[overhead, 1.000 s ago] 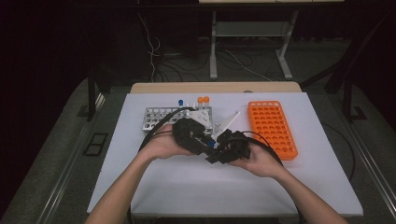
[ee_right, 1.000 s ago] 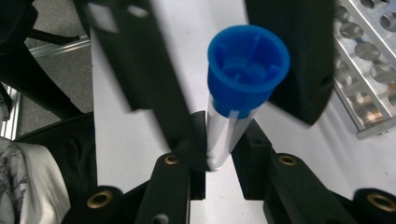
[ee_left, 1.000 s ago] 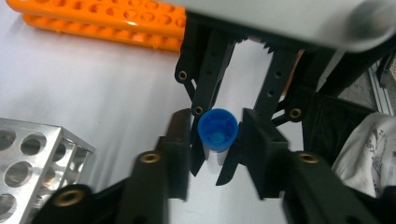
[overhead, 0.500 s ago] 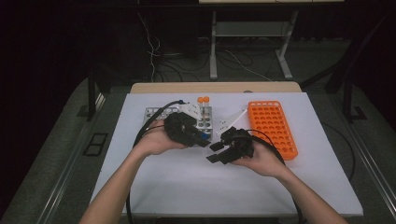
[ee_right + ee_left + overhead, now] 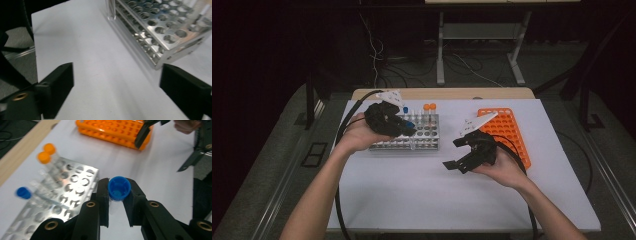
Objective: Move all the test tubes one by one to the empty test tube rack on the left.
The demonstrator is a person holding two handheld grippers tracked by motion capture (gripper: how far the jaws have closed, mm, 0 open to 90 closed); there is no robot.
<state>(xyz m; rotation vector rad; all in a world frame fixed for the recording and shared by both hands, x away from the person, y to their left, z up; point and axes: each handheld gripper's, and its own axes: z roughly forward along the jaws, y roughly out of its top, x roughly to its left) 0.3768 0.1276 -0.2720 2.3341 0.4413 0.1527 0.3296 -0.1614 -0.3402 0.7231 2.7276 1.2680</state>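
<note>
On the desk [image 5: 412, 195], you are lifting the left gripper [image 5: 119, 191], clamped on a blue cap [image 5: 119, 188], over the steel rack [image 5: 422, 135]; the right gripper [image 5: 460, 152] has just been opening, empty, so the handover looks complete.

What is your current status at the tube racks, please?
Left gripper shut on blue-capped tube, above the metal rack. Right gripper just opened, nothing between its jaws. Nothing in the way.
</note>
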